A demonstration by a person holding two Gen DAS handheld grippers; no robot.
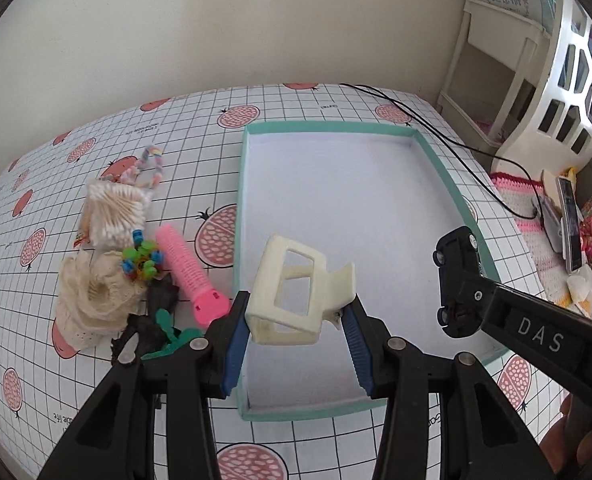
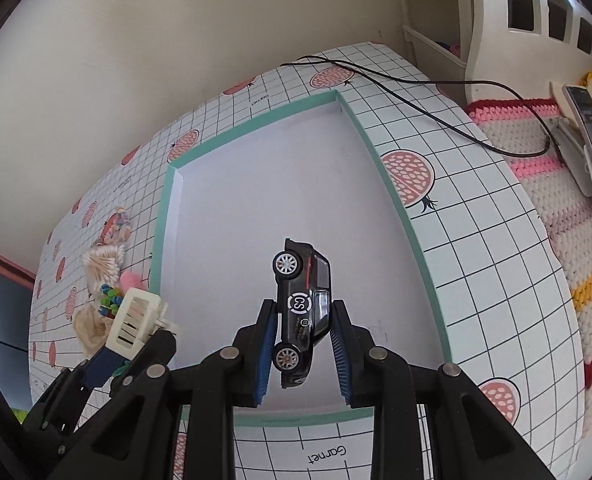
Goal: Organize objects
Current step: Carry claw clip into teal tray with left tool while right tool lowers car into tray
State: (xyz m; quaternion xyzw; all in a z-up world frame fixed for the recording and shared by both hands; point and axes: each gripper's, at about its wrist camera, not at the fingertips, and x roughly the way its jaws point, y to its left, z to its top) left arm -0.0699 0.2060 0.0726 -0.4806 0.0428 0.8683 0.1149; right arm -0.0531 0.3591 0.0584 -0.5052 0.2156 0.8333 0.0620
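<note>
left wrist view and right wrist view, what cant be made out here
- Dark item by the pink roller: left wrist view, half under the left claw; identity unclear.
- Pile items: right wrist view, hidden behind the cream hair clip.
- Tray near edge: right wrist view, partly covered by the right claw holding the toy car.
- Tablecloth print: left wrist view, too small to read.

My left gripper (image 1: 296, 322) clamps a cream plastic claw hair clip (image 1: 296, 294) above the white, teal-rimmed shallow tray (image 1: 432, 148). My right gripper (image 1: 454, 280) holds a black toy car (image 1: 456, 276) nearby.
</note>
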